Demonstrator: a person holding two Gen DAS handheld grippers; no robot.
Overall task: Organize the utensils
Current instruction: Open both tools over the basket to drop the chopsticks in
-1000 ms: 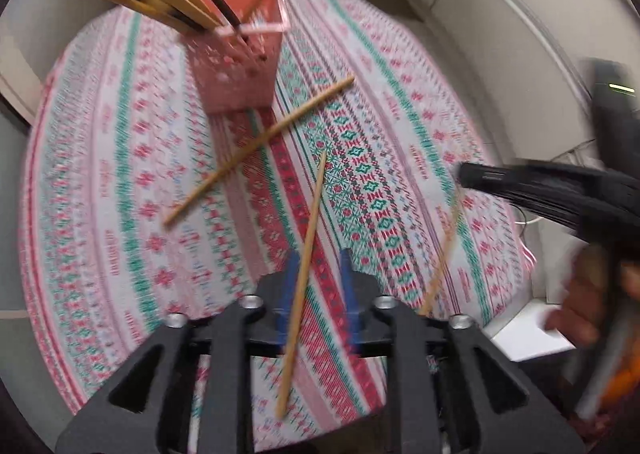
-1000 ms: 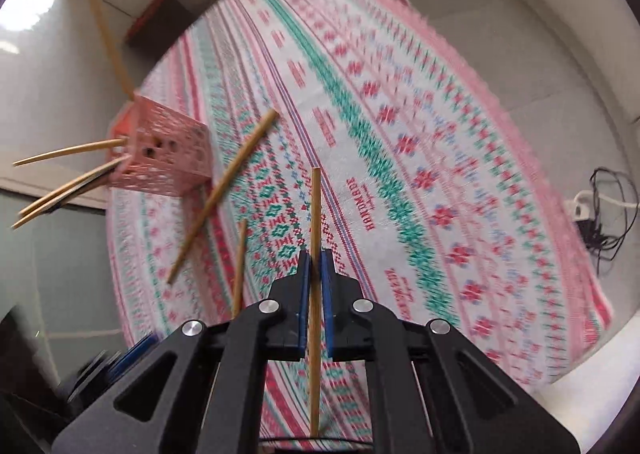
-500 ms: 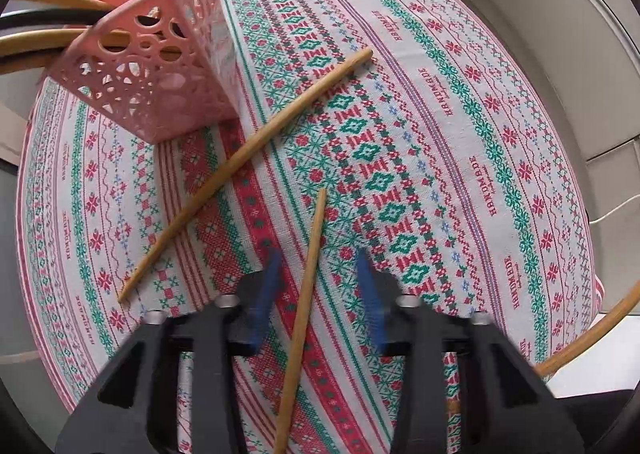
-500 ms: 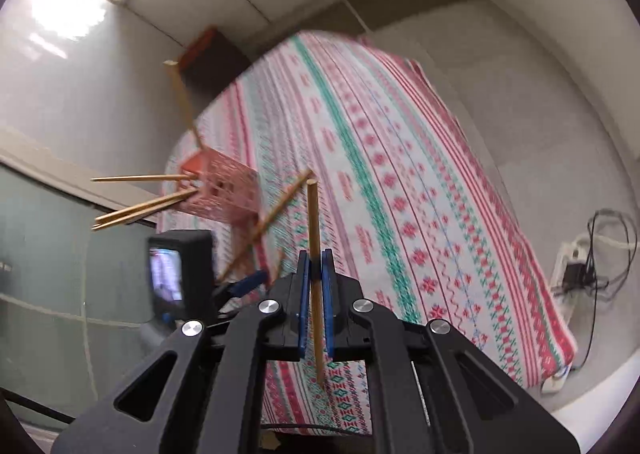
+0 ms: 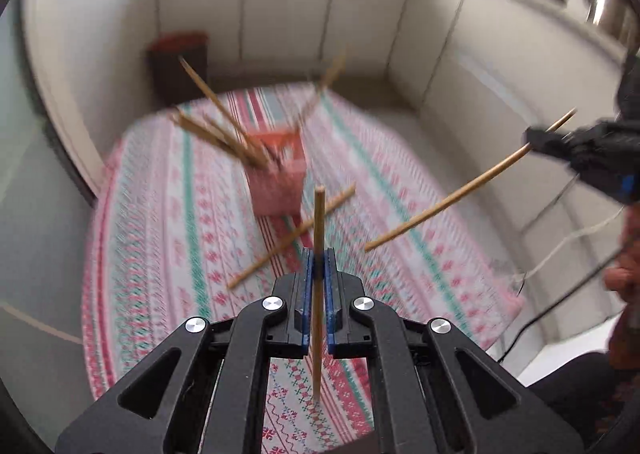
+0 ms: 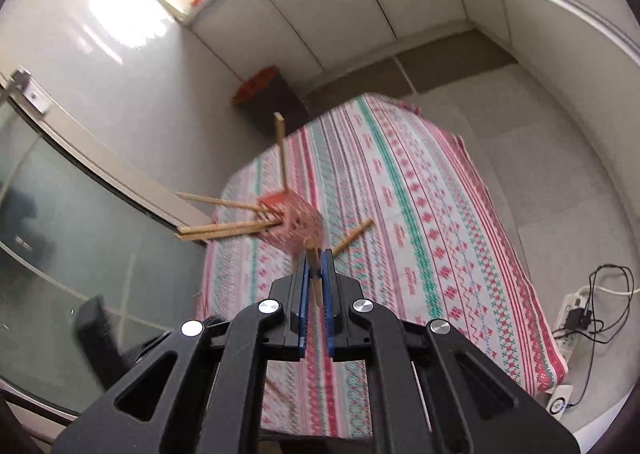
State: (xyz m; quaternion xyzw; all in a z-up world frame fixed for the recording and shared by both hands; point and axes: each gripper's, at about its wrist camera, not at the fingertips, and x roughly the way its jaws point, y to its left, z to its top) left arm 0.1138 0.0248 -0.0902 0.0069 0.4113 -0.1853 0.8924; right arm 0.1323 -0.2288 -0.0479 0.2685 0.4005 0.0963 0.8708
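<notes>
L hand-held gripper [image 5: 319, 268] is raised well above the table [image 5: 168, 254], tipped fwd and down, blue pads pinching a chopstick [image 5: 318, 238] that stands near upright between them, tip toward 12 o'clock, lower end hanging below the jaws. R hand-held gripper [image 6: 317, 268] also high up, looking down over the table, pads pressed on a second stick [image 6: 315, 274] w/ only a short stub showing past the fingertips. In the left wrist view that R gripper [image 5: 540, 141] comes in from 3 o'clock, its stick [image 5: 452, 199] slanting down toward 8 o'clock, off the cloth.

Further out, one loose stick [image 5: 292, 236] lies diagonally on the striped cloth, just in front of the pink basket [image 5: 276, 189]. Basket sits mid-table at 12 o'clock, several sticks [image 5: 220, 133] fanned out of its top, most leaning toward 10 o'clock. Left view is motion-blurred, so no exact count.

Beyond the table, a dark bin [image 6: 272, 101] w/ red top by the wall.
</notes>
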